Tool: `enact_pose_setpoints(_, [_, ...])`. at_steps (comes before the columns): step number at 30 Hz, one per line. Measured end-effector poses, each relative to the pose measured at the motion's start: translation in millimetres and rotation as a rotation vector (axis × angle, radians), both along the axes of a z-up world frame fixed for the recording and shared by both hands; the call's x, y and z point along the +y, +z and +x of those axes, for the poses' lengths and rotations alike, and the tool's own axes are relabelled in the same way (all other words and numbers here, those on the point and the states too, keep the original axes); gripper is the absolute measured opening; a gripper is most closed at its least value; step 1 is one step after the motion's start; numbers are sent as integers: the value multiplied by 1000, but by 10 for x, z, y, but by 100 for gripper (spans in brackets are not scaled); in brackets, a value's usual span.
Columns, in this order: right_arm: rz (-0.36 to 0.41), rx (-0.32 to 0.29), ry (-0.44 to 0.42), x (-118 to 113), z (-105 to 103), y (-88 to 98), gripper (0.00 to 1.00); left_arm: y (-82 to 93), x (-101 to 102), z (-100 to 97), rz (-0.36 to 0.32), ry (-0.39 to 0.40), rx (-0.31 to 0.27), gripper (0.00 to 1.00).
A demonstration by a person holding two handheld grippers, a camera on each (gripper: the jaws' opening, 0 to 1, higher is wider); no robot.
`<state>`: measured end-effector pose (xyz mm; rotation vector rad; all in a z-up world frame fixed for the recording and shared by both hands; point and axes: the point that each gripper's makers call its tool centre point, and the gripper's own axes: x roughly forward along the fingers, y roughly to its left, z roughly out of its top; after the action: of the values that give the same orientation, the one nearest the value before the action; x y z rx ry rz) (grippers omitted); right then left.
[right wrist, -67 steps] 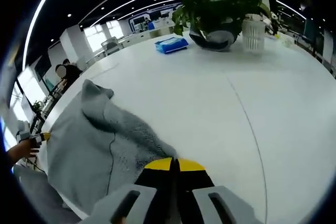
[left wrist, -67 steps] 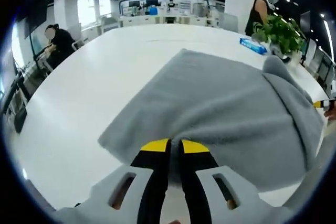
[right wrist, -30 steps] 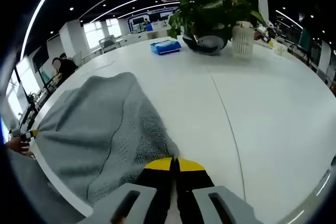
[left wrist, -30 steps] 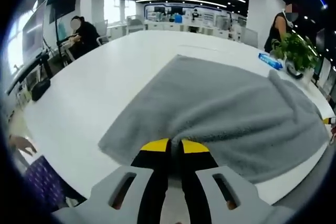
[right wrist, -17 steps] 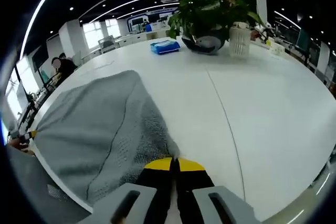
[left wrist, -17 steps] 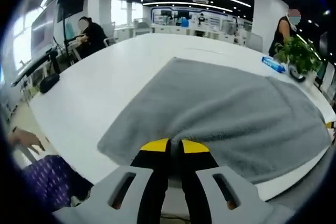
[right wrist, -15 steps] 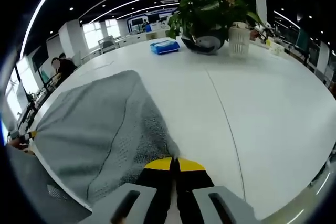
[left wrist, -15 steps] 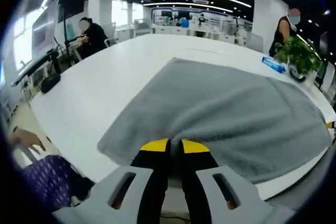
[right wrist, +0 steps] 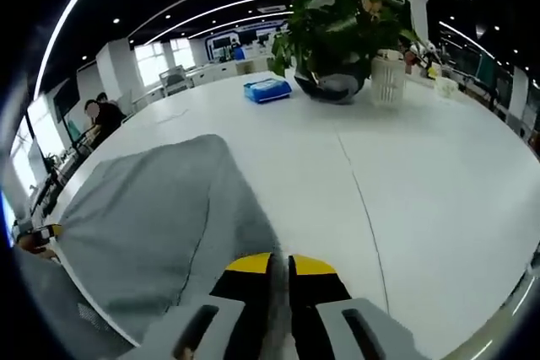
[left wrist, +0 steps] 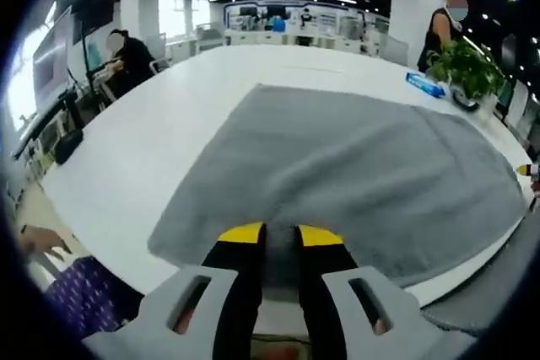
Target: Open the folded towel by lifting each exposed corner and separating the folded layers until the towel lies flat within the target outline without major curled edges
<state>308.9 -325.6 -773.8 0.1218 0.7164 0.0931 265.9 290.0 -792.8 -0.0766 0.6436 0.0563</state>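
Observation:
The grey towel (left wrist: 337,158) lies spread open and nearly flat on the white table (left wrist: 152,141). My left gripper (left wrist: 281,238) grips its near edge, with grey cloth showing in the narrow gap between the yellow-tipped jaws. In the right gripper view the towel (right wrist: 143,225) stretches away to the left, and my right gripper (right wrist: 280,265) pinches a corner of it, a thin strip of cloth running between the jaws. The right gripper's yellow tip (left wrist: 523,170) peeks in at the towel's far right edge. The left gripper's yellow tip (right wrist: 46,231) shows at the towel's far left.
A potted plant (right wrist: 337,23), a white holed cup (right wrist: 388,65) and a blue packet (right wrist: 266,88) stand beyond the towel. One person sits at the table's far side (left wrist: 126,52), another stands by the plant (left wrist: 439,27). A purple chair (left wrist: 80,309) is below the table edge.
The towel has settled lower and flatter on the table. Both pairs of jaws stand slightly further apart than half a second ago, with cloth still between them.

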Motion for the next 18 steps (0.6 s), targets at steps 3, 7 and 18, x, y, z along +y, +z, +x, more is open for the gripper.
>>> enact_pose_setpoints(3, [-28, -19, 55, 81, 235, 101, 6, 0, -6, 12, -33, 22, -13, 18])
enact_pose_setpoints(7, [-29, -24, 87, 179, 485, 125, 11, -13, -5, 14, -12, 24, -47, 19])
enact_pose_setpoints(18, [-33, 28, 127, 335, 736, -114, 12, -63, 45, 45, 15, 27, -125, 18])
